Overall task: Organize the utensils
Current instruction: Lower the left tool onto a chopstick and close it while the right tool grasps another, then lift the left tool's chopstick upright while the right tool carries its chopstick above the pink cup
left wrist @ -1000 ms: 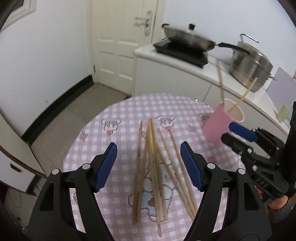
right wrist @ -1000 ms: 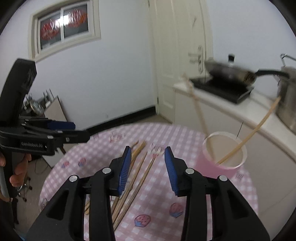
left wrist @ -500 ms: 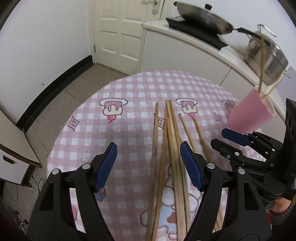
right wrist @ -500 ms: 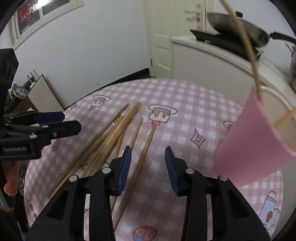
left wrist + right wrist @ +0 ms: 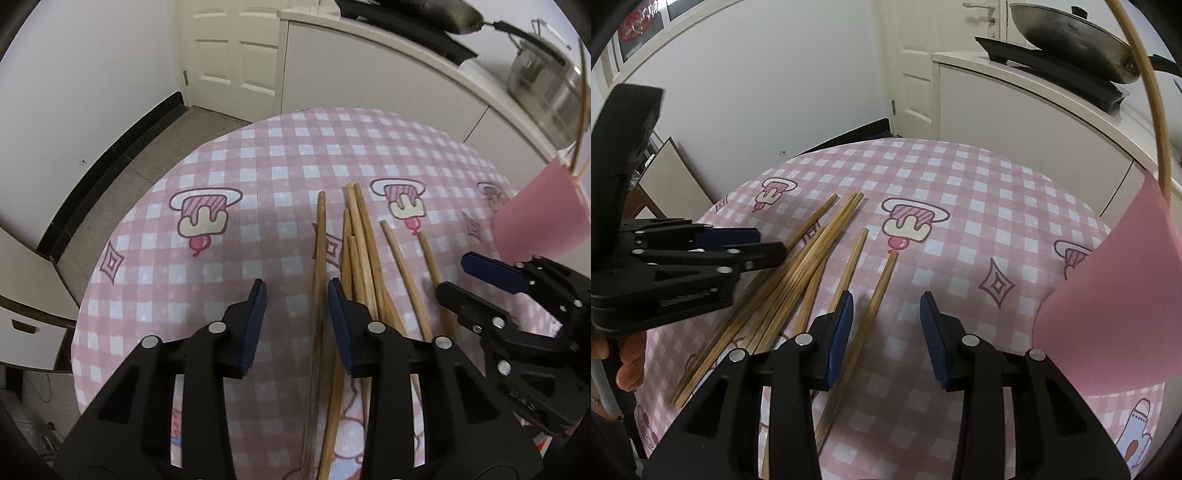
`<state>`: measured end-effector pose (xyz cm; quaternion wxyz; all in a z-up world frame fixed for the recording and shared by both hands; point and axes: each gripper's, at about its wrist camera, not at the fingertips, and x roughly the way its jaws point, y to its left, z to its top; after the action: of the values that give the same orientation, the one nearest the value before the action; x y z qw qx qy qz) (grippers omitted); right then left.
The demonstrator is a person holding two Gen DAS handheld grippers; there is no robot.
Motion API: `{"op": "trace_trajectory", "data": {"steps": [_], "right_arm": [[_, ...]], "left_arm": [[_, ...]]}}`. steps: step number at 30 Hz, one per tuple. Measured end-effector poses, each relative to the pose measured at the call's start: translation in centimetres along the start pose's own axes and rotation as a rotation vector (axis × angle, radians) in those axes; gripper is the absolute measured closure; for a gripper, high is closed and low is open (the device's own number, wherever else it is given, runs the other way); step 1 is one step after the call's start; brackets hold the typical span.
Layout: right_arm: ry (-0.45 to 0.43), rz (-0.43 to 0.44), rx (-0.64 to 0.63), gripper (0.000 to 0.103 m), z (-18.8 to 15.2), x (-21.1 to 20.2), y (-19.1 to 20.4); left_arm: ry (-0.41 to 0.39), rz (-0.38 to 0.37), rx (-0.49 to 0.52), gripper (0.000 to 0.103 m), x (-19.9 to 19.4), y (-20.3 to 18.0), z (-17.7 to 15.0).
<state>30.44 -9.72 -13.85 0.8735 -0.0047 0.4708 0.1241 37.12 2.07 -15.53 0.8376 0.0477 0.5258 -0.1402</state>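
Setting: a round desk [image 5: 258,155] under a pink-and-white checked cloth printed with cartoon cupcakes, in a kitchen with a white door behind it.
Chopsticks: a loose bundle of wooden chopsticks [image 5: 356,243] lies flat on the cloth near the middle of the desk, most of them side by side and overlapping, tips pointing away from me.
Stray chopsticks: two more lie a little apart from the bundle on its right, toward the cup.
My left claw: the left claw [image 5: 297,299] points steeply down over the bundle; its jaws have just been closing and now stand narrow but not shut.
Between the left jaws: the leftmost chopstick [image 5: 320,236] runs between the blue pads, close to the right-hand pad; I cannot tell whether the pad touches it.
My right claw: the right claw [image 5: 886,314] hovers low over the cloth with its jaws narrow, holding nothing.
Right claw and chopsticks: one stray chopstick [image 5: 882,280] passes just inside its left-hand pad, not pinched.
Cup: a pink cup [image 5: 1115,295] sits at the right edge of the desk, with chopsticks already standing in it and leaning out over the rim.
Background: a dark pan [image 5: 1071,37] on a white counter behind the desk, and a steel pot [image 5: 543,77] further along.
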Motion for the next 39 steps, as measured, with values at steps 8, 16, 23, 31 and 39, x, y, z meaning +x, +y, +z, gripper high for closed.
{"op": "trace_trajectory", "data": {"steps": [8, 16, 23, 31, 39], "right_arm": [[0.088, 0.02, -0.005, 0.068, 0.7, 1.1, 0.3], [0.118, -0.001, -0.029, 0.094, 1.3, 1.7, 0.6], [0.058, 0.024, -0.021, 0.099, 1.2, 0.2, 1.0], [-0.054, 0.053, -0.065, 0.099, 1.1, -5.1, 2.5], [-0.175, 0.081, -0.08, 0.099, 0.9, -10.5, 2.9]], "left_arm": [[-0.003, 0.053, 0.032, 0.087, 0.6, -0.7, 0.9], [-0.002, 0.04, 0.011, 0.097, 0.6, -1.1, 1.2], [-0.06, -0.003, -0.02, 0.097, -2.7, -0.3, 0.4], [-0.192, -0.019, -0.002, 0.097, -9.7, -1.0, -0.3], [-0.3, -0.029, 0.036, 0.097, -15.8, -3.2, -1.3]]}}
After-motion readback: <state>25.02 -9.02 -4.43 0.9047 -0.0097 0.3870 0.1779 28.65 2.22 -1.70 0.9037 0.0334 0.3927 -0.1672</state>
